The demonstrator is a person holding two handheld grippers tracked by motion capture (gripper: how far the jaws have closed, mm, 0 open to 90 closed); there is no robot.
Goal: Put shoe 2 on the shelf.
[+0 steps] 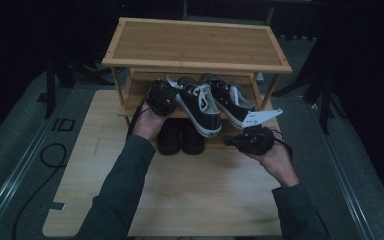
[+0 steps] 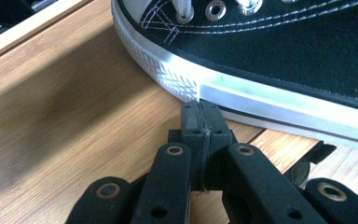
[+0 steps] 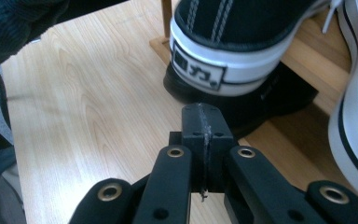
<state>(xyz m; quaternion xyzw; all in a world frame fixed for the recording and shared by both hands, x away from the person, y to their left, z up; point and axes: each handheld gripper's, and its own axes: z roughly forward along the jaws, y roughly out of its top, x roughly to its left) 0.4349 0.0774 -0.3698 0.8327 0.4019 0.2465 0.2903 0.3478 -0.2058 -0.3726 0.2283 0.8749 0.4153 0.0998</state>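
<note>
dark shoes (image 1: 181,137) half-hidden under shelf (image 1: 140,111)

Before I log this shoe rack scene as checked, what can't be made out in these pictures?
- Dark shoes on the lowest level, high view: tops hidden by the sneaker overhanging them.
- Heel label, right gripper view: print too blurred to read.
- Sneaker's toe and heel, left gripper view: cut off by the frame edges.
- Rack: its surroundings too dark.

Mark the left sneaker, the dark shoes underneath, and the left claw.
left sneaker (image 1: 200,107): high view, on its black canvas side.
dark shoes (image 1: 180,140): high view, where the pair meets, below the middle shelf.
left claw (image 2: 200,109): left gripper view, at the shut jaw tips by the sneaker's white sole.
</note>
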